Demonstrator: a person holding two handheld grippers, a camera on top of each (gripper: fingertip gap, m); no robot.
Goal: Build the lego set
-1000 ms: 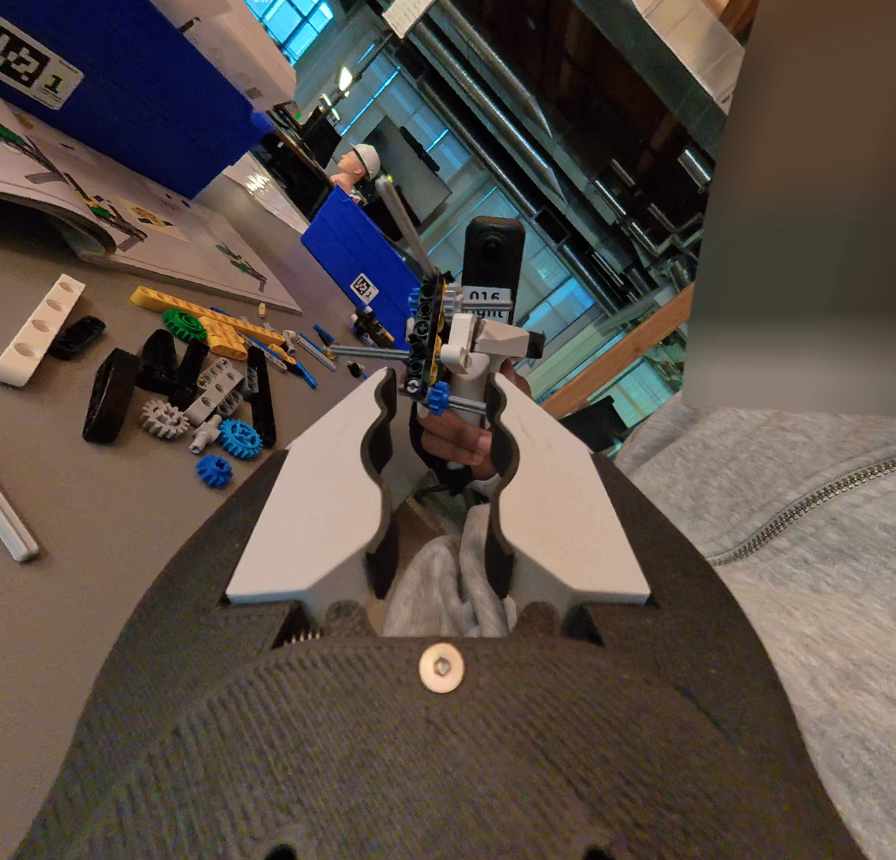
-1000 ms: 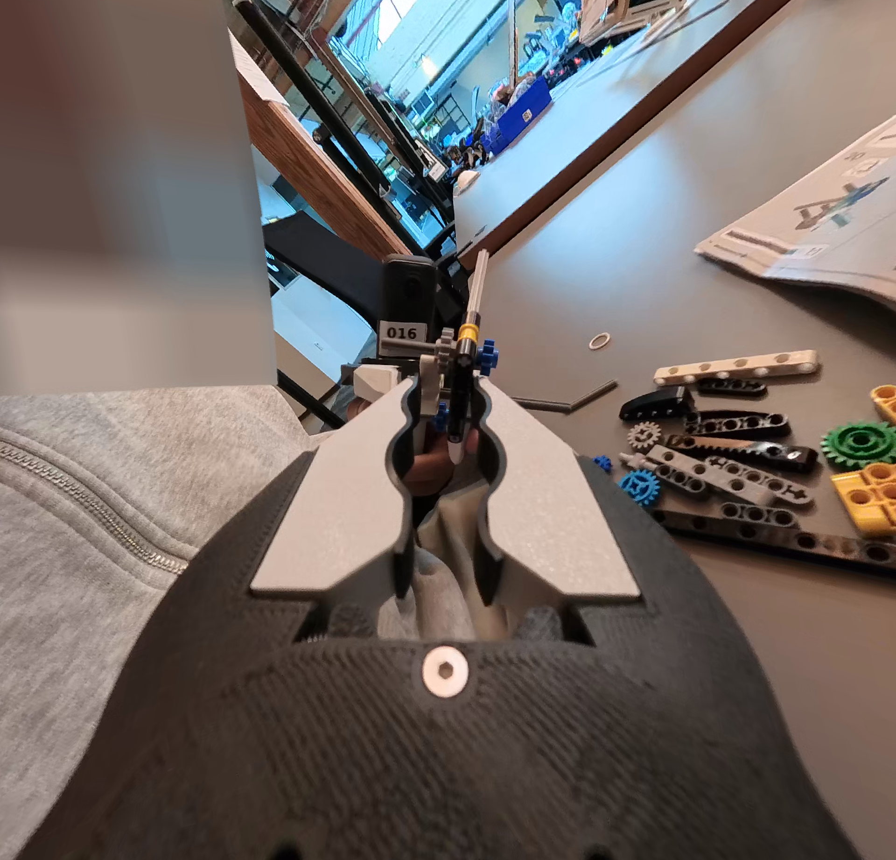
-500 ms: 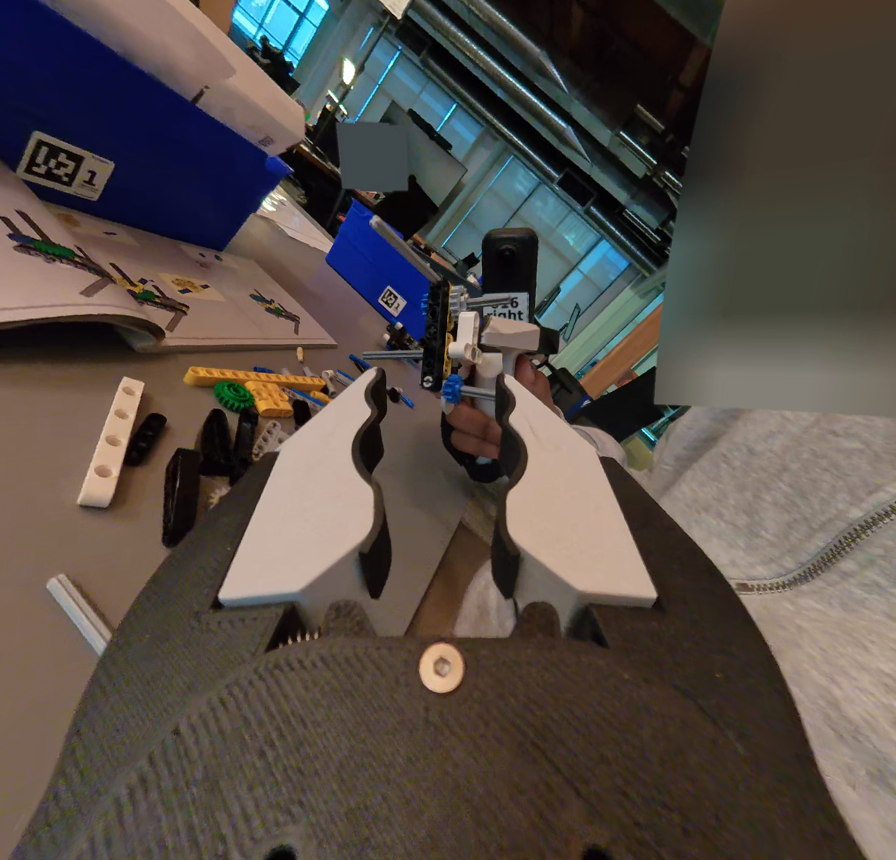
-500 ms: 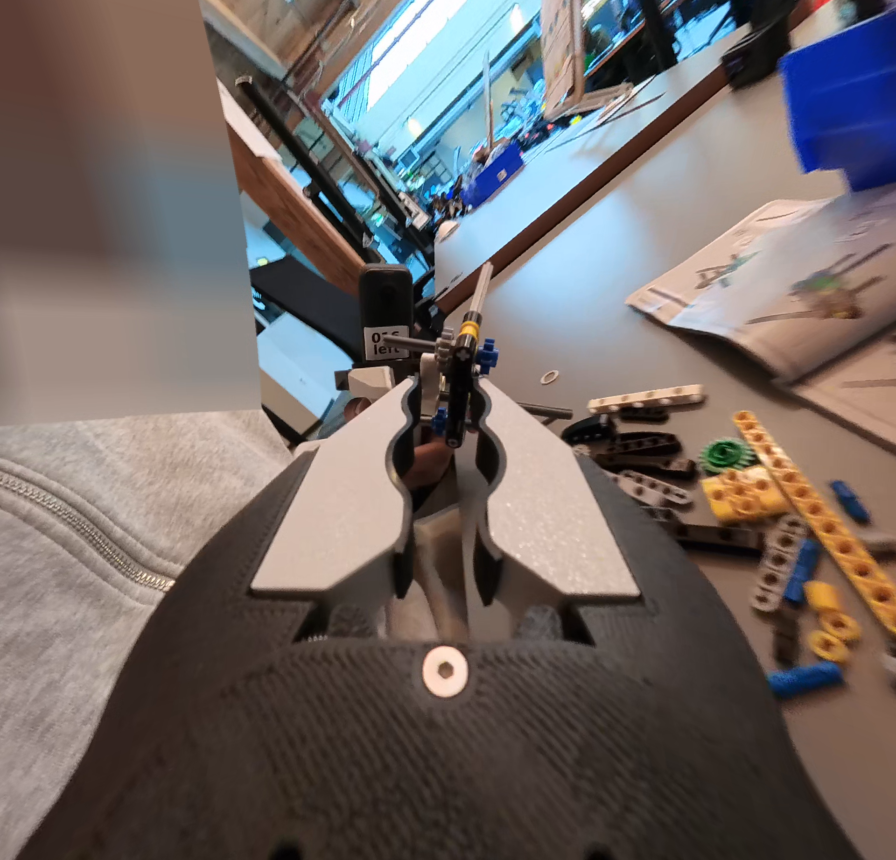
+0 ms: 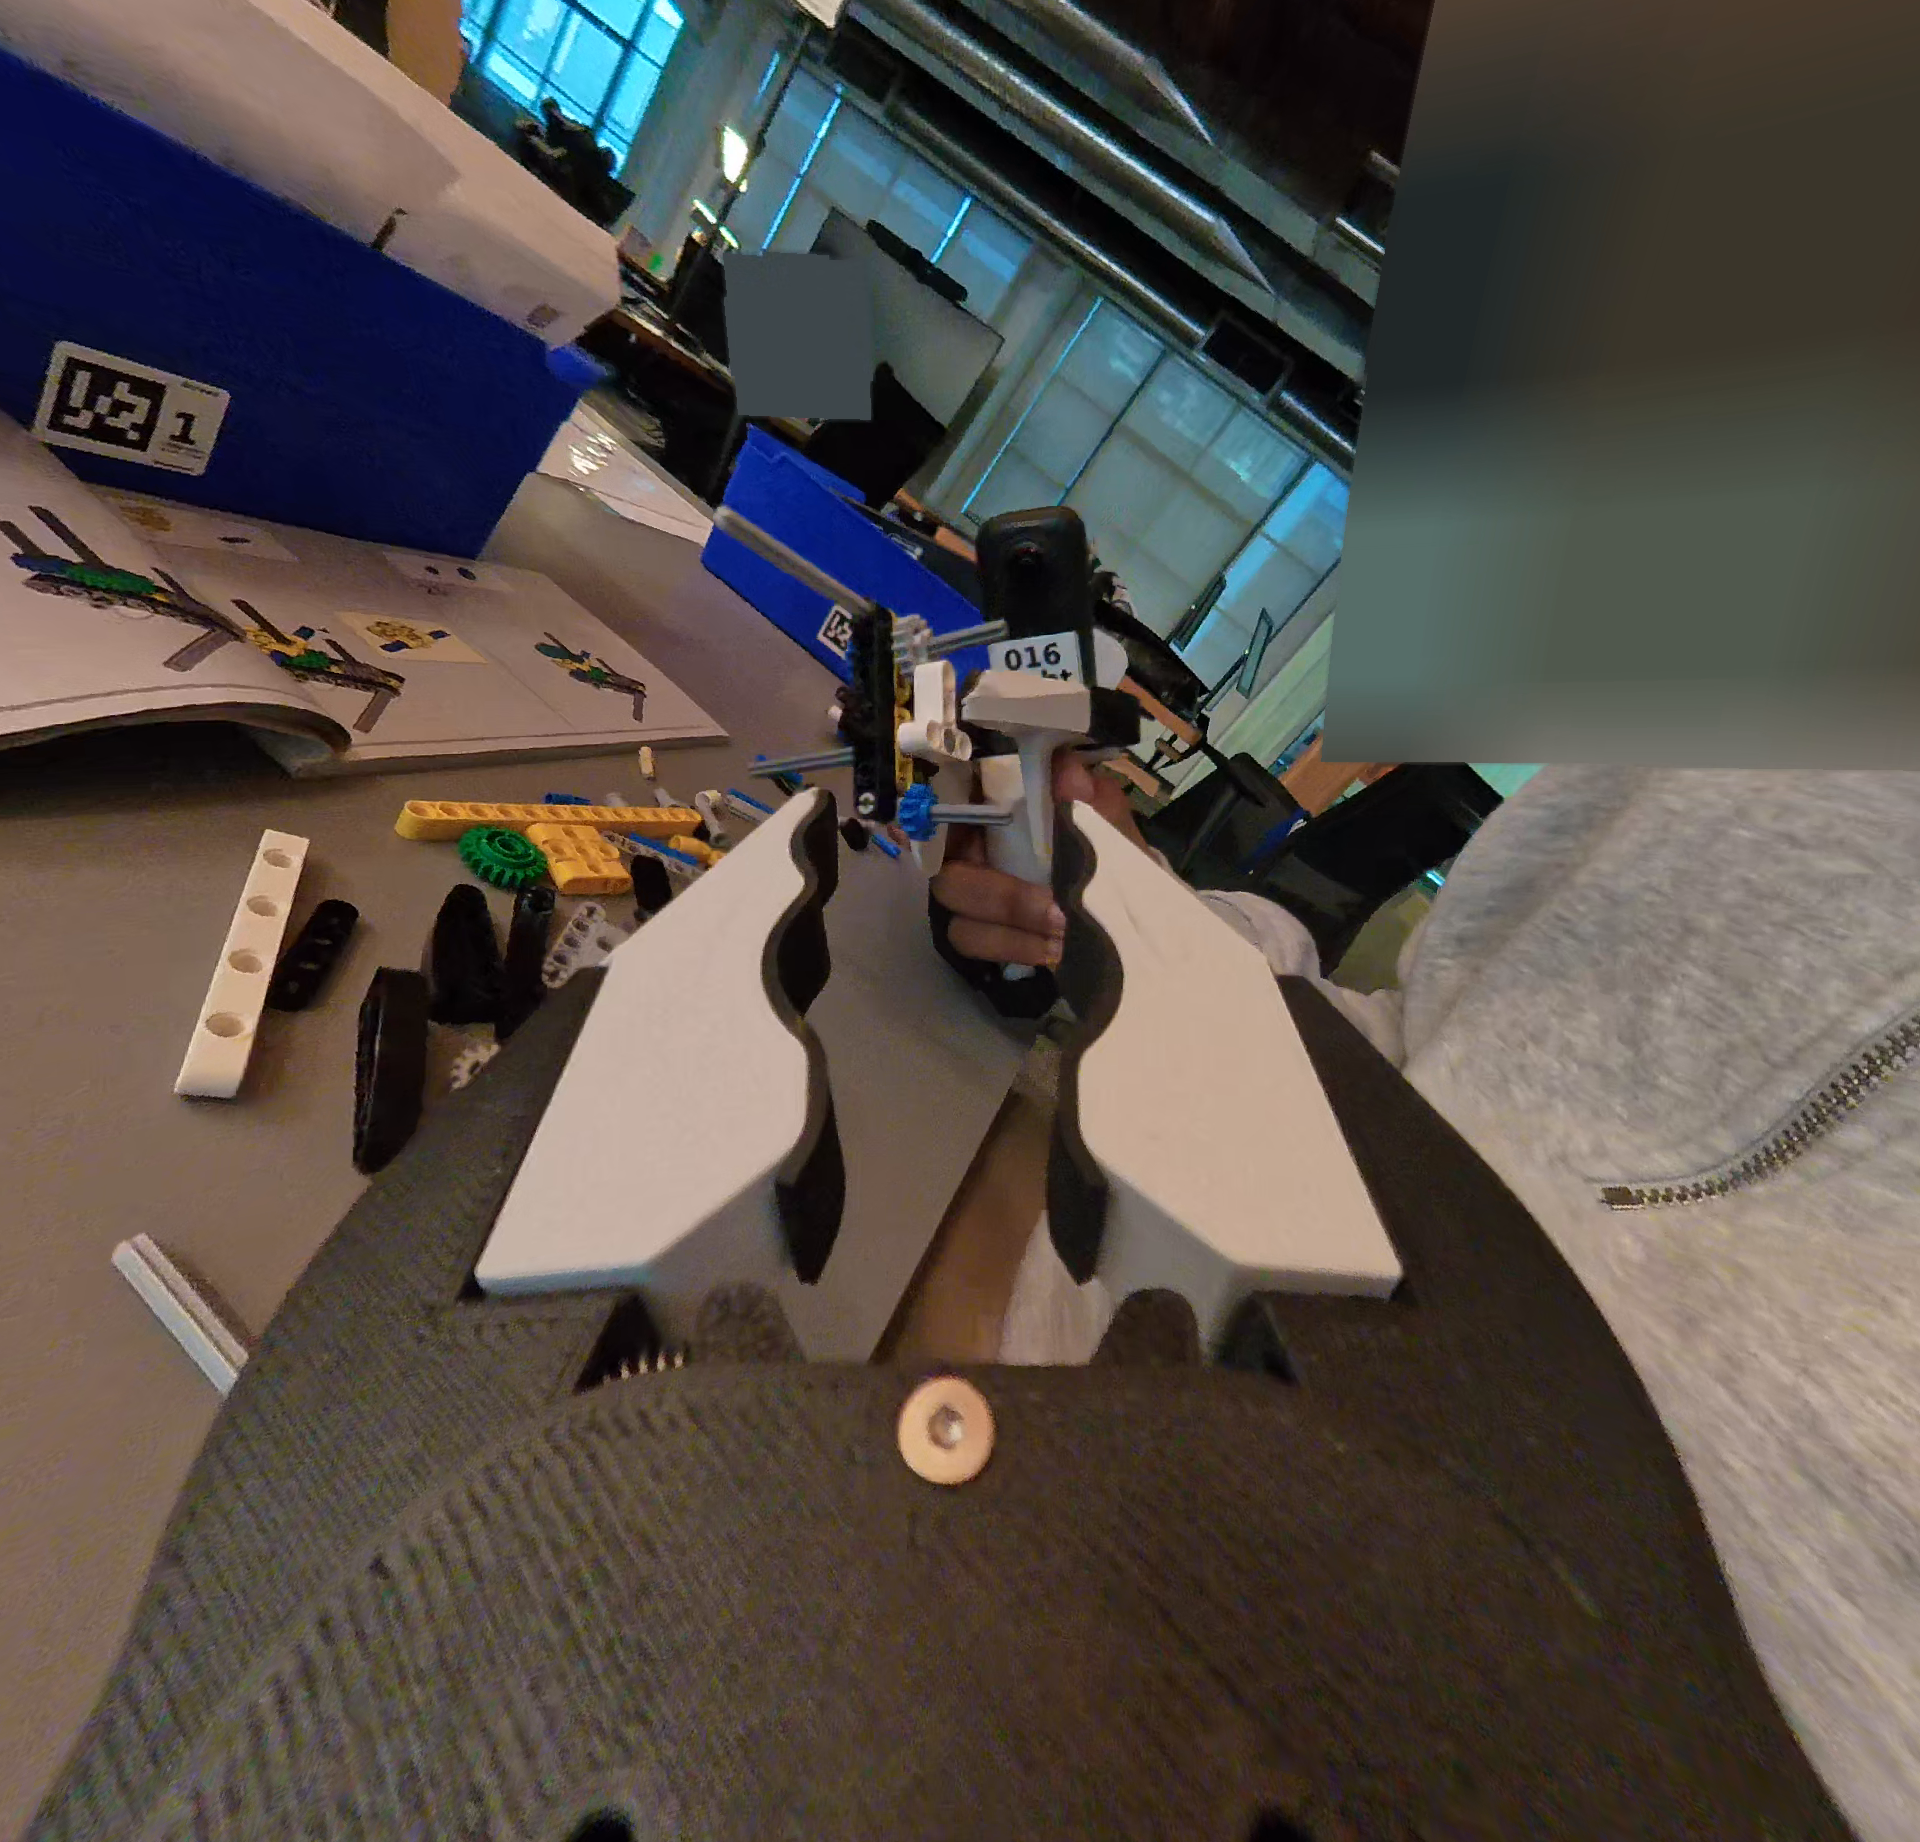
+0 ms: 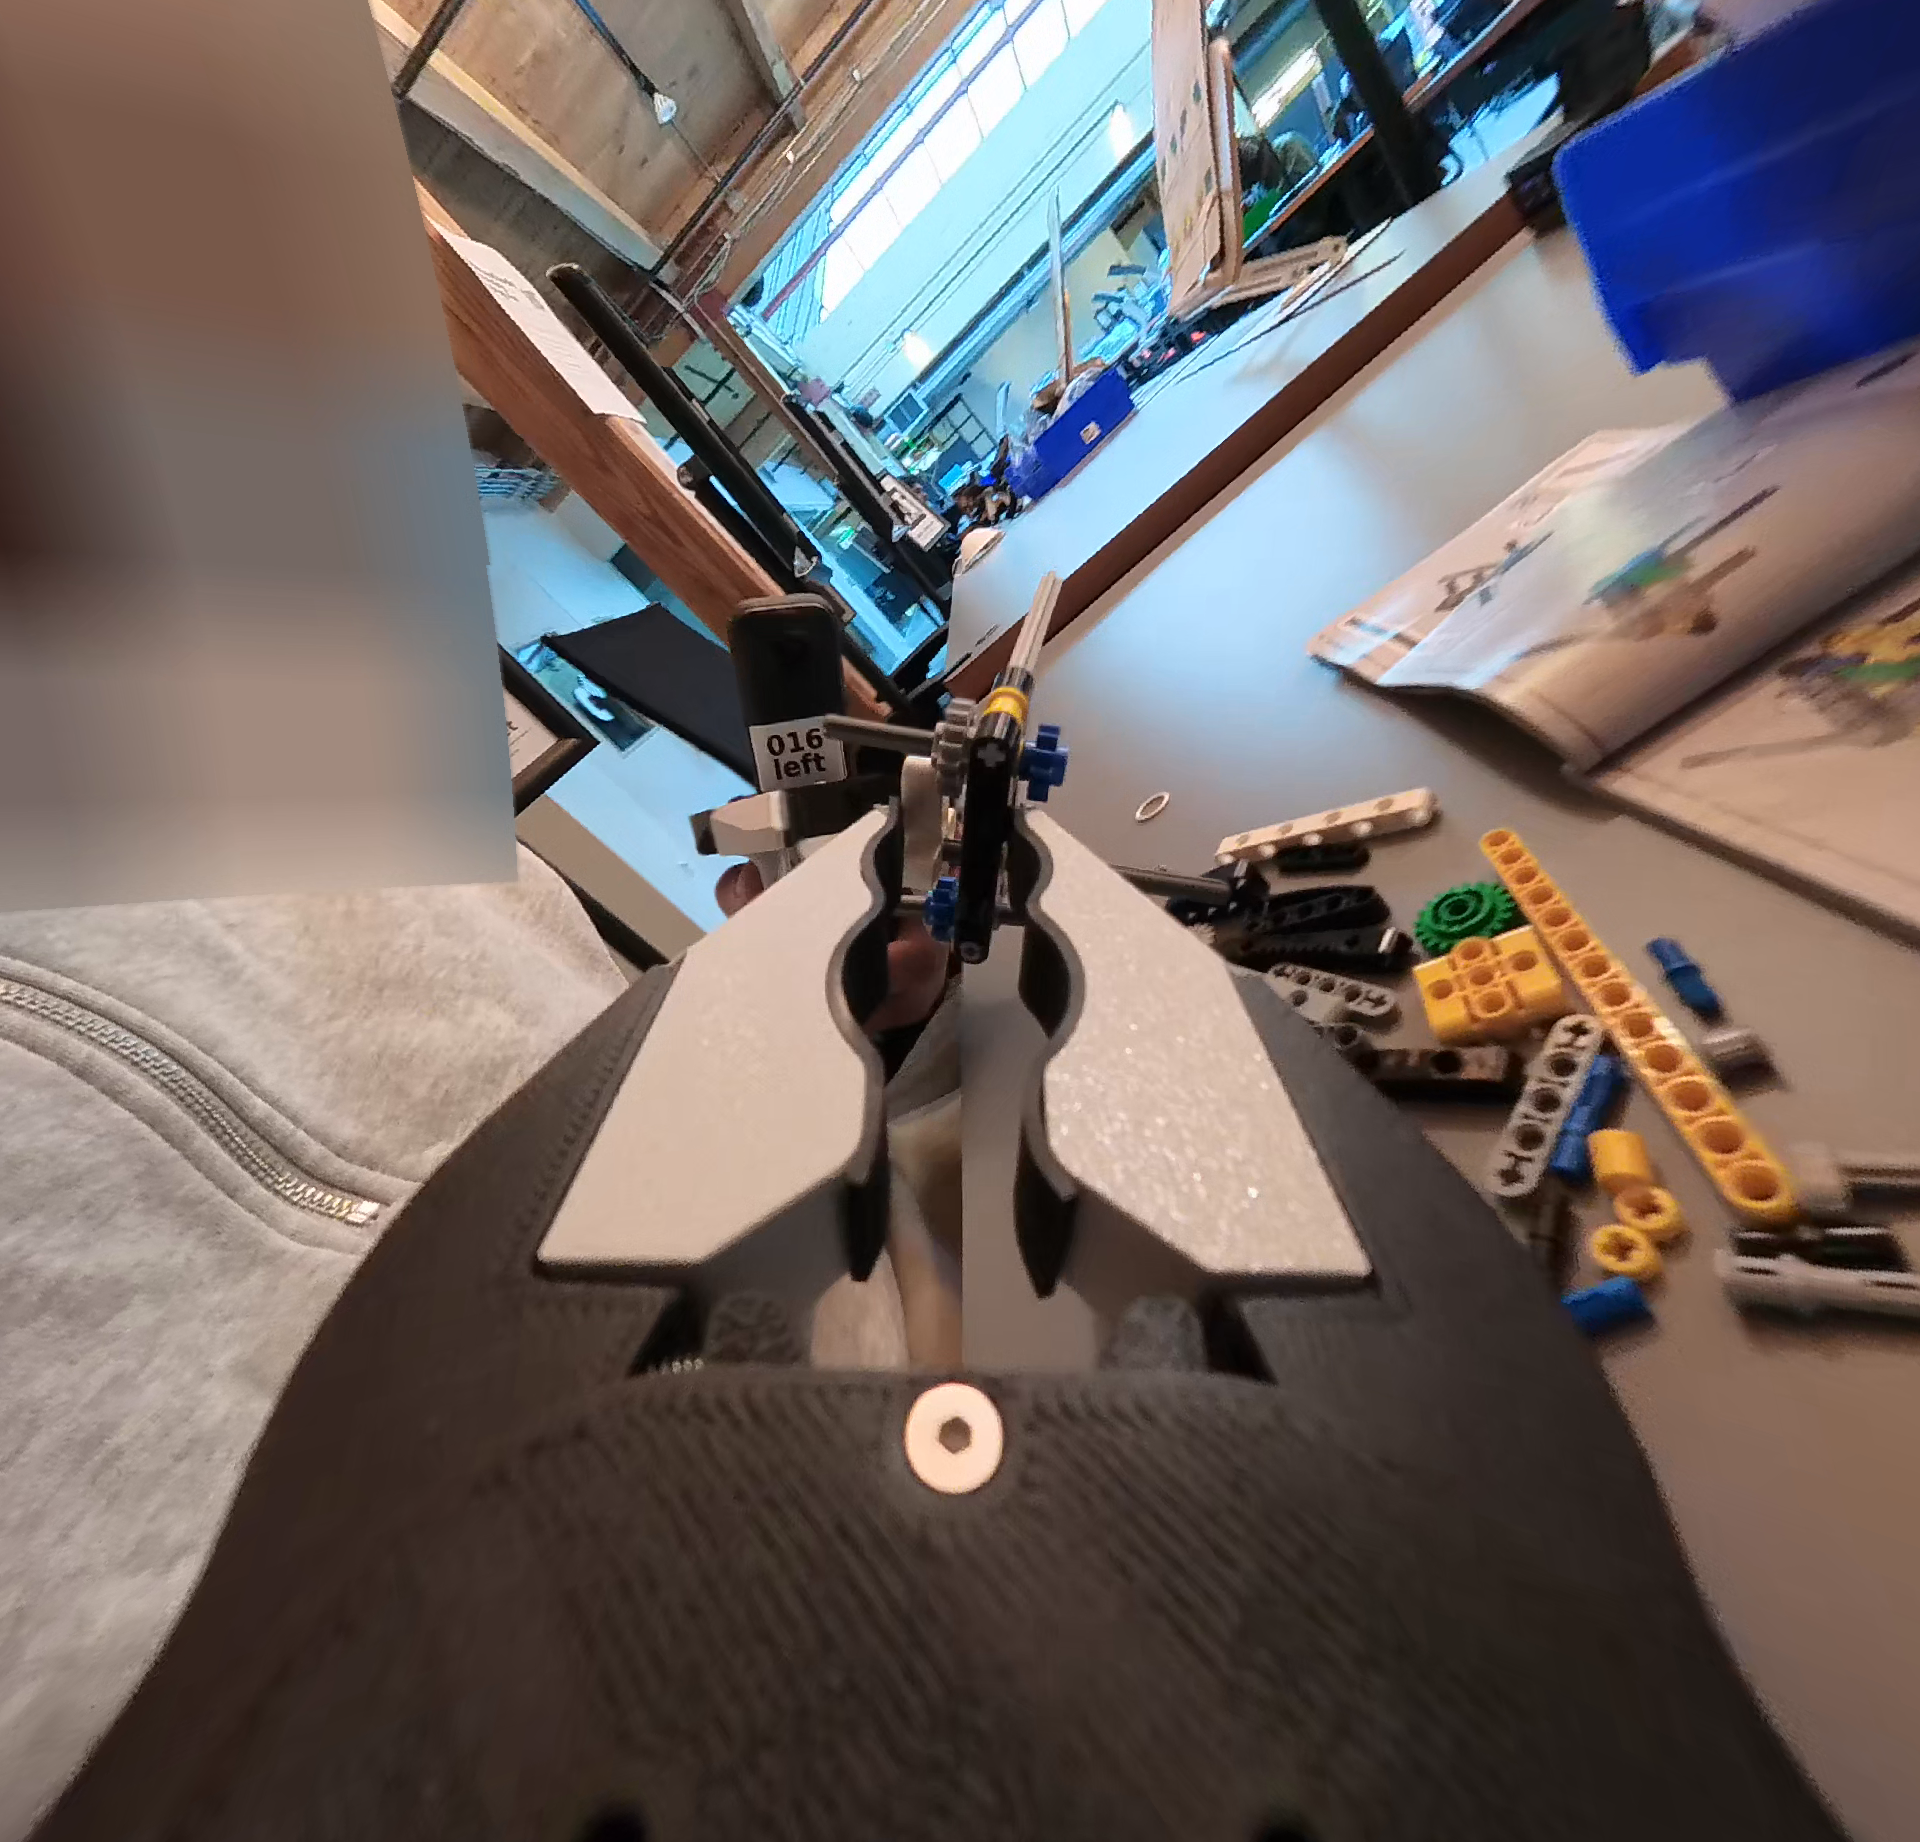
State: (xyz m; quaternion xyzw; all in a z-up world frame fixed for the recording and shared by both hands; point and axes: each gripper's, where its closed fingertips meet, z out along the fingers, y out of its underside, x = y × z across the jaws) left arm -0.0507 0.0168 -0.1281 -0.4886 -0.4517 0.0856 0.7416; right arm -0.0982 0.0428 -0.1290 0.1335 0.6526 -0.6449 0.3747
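Note:
My right gripper (image 6: 956,852) is shut on the small lego assembly (image 6: 982,826), a black beam with grey axles, a grey gear and blue gears, and holds it up above the table edge. In the left wrist view the same assembly (image 5: 883,743) sits in the right gripper (image 5: 971,743), just beyond my left fingertips. My left gripper (image 5: 948,816) is open and empty, apart from the assembly. It also shows in the right wrist view (image 6: 769,826), behind the assembly.
Loose parts lie on the grey table (image 5: 104,1221): a white beam (image 5: 244,961), a long yellow beam (image 6: 1631,1023), a green gear (image 6: 1465,914), black beams (image 6: 1320,919), blue pins (image 6: 1600,1304). An open instruction booklet (image 5: 312,649) and blue bins (image 5: 260,338) stand behind. A grey hoodie (image 5: 1662,1065) is close by. One gripper's finger ends stand about 6 cm off the other's.
Both views have swung toward the table, so more loose parts show. The assembly stays in my right gripper. My left gripper stays open and now sits slightly farther from the assembly.

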